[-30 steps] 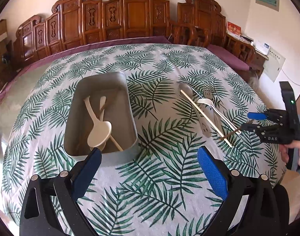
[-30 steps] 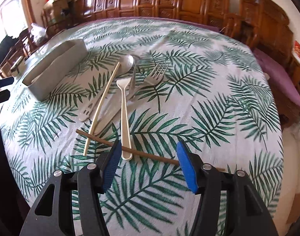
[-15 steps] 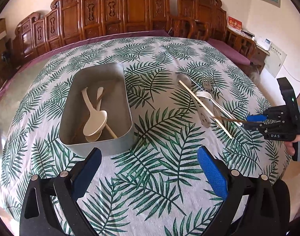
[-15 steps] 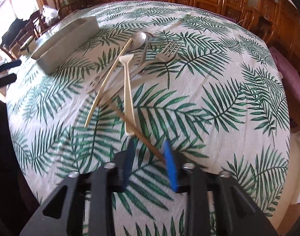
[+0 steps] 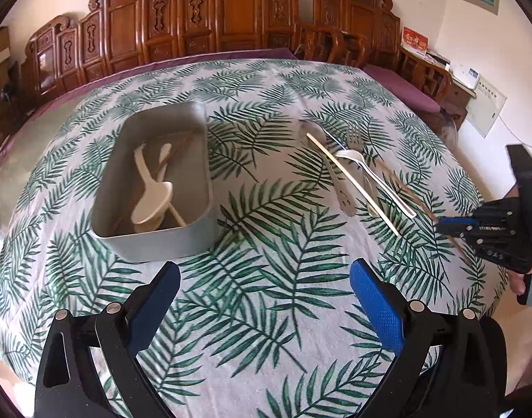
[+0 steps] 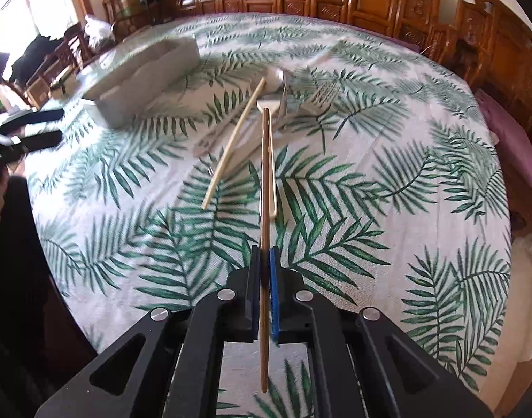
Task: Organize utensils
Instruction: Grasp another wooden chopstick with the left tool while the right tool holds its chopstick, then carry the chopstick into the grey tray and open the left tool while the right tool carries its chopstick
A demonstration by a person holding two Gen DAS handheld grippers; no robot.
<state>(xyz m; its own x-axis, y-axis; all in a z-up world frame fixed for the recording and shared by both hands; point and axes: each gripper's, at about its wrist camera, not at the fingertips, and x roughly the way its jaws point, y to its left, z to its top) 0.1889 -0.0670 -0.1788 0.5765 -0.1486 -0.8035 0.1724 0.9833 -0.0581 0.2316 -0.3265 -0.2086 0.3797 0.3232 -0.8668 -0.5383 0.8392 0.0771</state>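
Brown chopstick (image 6: 264, 188) in right hand-held gripper (image 6: 264, 268)

The left gripper (image 5: 264, 289) hangs low over the near edge of the desk (image 5: 266, 331) with its blue-padded fingers (image 5: 377, 299) spread wide and nothing between them. The right gripper (image 6: 264, 278) has its fingers (image 6: 274, 292) pressed nearly together, pinching a brown chopstick (image 6: 264, 188) that runs straight ahead along them. Seen from the left wrist, the right gripper (image 5: 443, 224) reaches in from the right side, with what seems to be the person's hand (image 5: 525, 275) behind it.
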